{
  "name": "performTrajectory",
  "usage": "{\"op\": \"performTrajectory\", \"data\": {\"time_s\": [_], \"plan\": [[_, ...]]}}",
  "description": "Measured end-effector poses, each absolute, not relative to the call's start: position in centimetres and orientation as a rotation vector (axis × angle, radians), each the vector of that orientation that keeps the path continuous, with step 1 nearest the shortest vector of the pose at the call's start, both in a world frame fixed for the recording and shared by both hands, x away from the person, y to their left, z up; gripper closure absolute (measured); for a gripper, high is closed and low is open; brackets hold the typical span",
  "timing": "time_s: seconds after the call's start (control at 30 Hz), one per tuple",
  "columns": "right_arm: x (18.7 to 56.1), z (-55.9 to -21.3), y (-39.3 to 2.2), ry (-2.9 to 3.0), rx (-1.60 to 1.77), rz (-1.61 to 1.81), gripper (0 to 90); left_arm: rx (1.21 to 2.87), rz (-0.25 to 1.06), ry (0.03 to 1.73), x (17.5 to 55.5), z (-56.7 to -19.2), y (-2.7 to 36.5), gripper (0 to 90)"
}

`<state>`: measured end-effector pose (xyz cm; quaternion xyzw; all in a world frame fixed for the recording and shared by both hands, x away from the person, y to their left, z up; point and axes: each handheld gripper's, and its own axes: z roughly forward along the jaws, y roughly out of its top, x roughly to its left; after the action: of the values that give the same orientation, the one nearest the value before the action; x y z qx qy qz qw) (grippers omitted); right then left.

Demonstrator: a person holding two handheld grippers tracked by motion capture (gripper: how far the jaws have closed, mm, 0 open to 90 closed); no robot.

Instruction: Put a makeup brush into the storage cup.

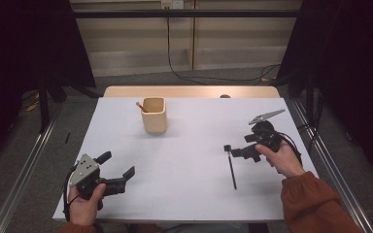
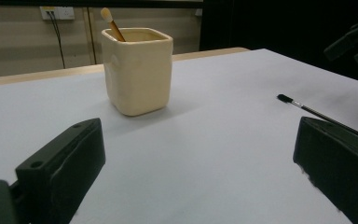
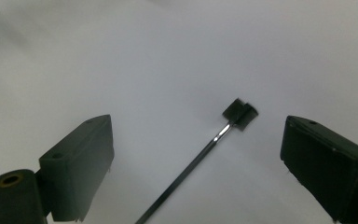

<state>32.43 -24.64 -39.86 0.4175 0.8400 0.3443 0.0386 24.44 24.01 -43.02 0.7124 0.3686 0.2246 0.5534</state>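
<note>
A cream square cup (image 1: 154,114) stands at the back of the white table, with a brown-handled brush (image 1: 140,106) leaning inside it. A thin black brush (image 1: 232,171) lies flat at the right, its head toward the cup. My right gripper (image 1: 242,146) hovers just above that head, open; in the right gripper view the black brush (image 3: 200,158) lies between the wide jaws (image 3: 198,127), untouched. My left gripper (image 1: 118,164) rests open at the front left with nothing in it. The left gripper view faces the cup (image 2: 137,70) and the black brush (image 2: 318,112).
The white table top (image 1: 189,194) ends at a wooden strip (image 1: 189,91) behind the cup. Metal rails (image 1: 26,170) run along both sides of the table, and cables lie on the floor beyond. The right gripper (image 2: 354,44) shows dark at the top right of the left gripper view.
</note>
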Motion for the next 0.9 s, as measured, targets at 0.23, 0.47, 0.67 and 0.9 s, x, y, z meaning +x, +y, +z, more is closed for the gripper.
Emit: {"op": "performTrajectory", "data": {"time_s": [0.23, 0.47, 0.67, 0.9], "plan": [[32.5, -40.4, -23.5, 2.693, 1.281, 0.864, 10.9, 1.681, 0.523, 0.873, 24.4, -43.0, 23.8, 2.1], [32.9, -40.6, -22.8, 2.78, 1.346, 0.678, 16.0, 1.688, 0.527, 0.872, 24.4, -43.0, 24.0, 2.1], [33.1, -41.0, -22.3, 2.823, 1.38, 0.557, 20.1, 1.686, 0.524, 0.874, 24.4, -43.0, 24.0, 2.1], [33.4, -41.5, -22.1, 2.837, 1.445, 0.481, 29.3, 1.682, 0.524, 0.881, 24.4, -43.0, 24.1, 2.1]]}}
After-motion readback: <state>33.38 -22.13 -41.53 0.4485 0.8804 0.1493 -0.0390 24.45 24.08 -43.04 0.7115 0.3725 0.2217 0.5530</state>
